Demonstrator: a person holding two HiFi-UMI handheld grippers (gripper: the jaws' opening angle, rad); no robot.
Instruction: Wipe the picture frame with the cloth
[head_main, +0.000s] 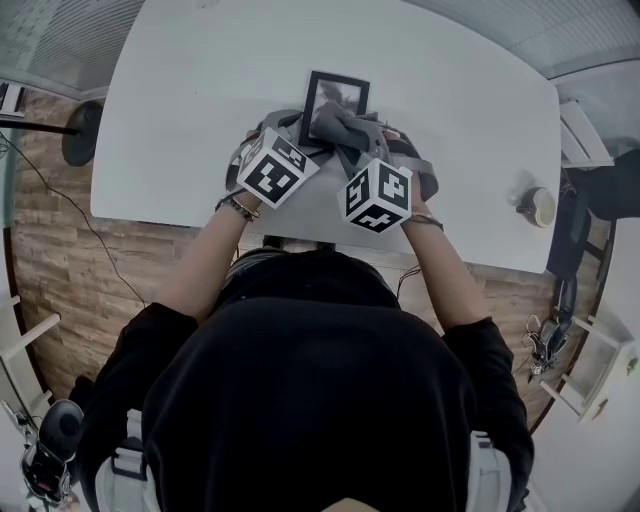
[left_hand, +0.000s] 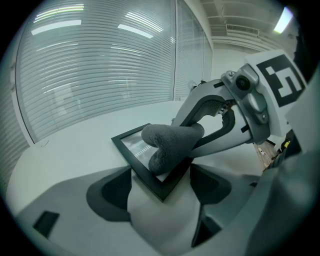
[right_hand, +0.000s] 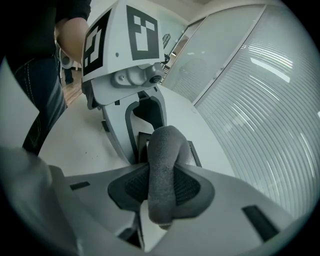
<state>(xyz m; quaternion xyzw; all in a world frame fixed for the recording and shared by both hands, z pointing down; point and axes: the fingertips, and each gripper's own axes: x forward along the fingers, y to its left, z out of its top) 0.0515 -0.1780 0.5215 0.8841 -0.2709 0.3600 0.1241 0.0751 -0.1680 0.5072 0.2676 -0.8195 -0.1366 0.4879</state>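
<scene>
A black picture frame (head_main: 334, 92) lies flat on the white table (head_main: 200, 100). One corner of the picture frame (left_hand: 145, 175) sits between the jaws of my left gripper (left_hand: 160, 174), and both pads touch its edges. A grey cloth (head_main: 348, 130) is draped over the near part of the glass. My right gripper (right_hand: 162, 175) is shut on the cloth (right_hand: 162, 170), which folds up out of its jaws and rests on the frame (right_hand: 195, 154). From the left gripper view the cloth (left_hand: 170, 142) lies on the glass, with the right gripper (left_hand: 200, 135) behind it.
A small round object (head_main: 540, 206) stands near the table's right edge. The near table edge (head_main: 300, 240) is close to my body. A dark round stand base (head_main: 82, 130) is on the wooden floor at left. Walls with blinds (left_hand: 100, 75) lie beyond the table.
</scene>
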